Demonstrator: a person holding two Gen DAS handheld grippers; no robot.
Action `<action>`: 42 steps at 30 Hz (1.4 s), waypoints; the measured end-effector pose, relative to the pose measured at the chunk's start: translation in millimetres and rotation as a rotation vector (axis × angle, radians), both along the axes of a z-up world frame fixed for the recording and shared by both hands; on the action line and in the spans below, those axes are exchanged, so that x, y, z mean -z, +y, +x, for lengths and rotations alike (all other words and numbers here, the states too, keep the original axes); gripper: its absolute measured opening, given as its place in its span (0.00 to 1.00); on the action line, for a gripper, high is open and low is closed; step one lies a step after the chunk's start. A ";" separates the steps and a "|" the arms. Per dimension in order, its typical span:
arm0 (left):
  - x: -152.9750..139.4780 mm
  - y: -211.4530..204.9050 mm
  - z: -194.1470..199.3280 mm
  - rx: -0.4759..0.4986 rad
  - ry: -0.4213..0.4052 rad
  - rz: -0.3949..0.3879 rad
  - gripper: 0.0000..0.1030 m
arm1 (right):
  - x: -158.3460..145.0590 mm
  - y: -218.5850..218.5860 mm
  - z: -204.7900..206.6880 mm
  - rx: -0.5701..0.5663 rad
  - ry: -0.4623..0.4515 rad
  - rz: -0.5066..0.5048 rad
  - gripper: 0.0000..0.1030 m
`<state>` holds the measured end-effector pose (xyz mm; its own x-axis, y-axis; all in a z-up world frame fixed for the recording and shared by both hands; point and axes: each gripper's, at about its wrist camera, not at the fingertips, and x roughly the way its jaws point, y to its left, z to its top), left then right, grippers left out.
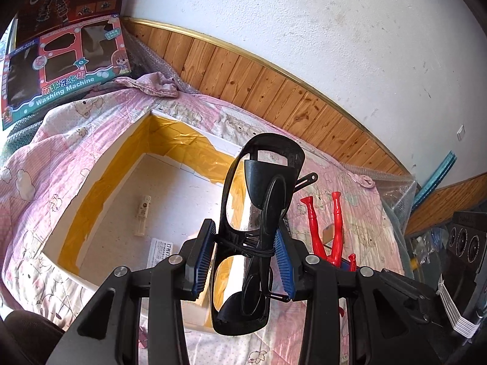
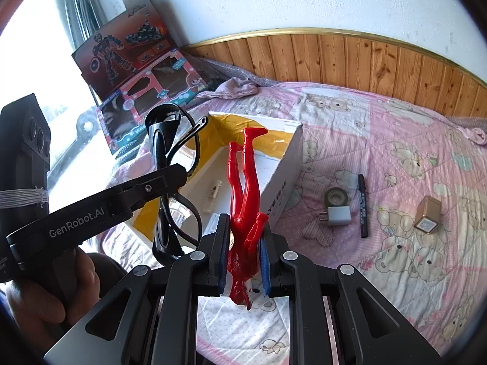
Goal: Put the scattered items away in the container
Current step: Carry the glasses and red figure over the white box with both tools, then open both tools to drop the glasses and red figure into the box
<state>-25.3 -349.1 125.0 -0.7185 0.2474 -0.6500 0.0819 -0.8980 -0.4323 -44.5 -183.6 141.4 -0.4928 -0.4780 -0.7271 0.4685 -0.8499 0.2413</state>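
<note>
Daylight, bright. Source is the window (image 2: 36,70) at the left of the right wrist view: blown out to white, no detail. Person's hand (image 2: 45,292) below the window sits in shade, soft-edged. White wall (image 1: 304,30) evenly lit. Glare on the yellow tape lining the box (image 1: 188,140) and on the glasses (image 1: 243,228) lenses. Strong fisheye: wood panelling (image 2: 350,57) bows into an arc; black vignette fills the corners. Centre of each frame sharp.
</note>
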 end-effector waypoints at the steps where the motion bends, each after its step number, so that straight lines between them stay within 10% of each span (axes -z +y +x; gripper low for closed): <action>1: -1.1 -3.0 -1.1 -0.004 0.003 -0.001 0.39 | -0.8 -3.1 -1.1 -0.004 0.001 0.001 0.18; 42: 37.4 -68.8 -89.6 -0.059 -0.105 -0.100 0.39 | 39.6 -78.0 -108.3 -0.035 -0.107 0.025 0.18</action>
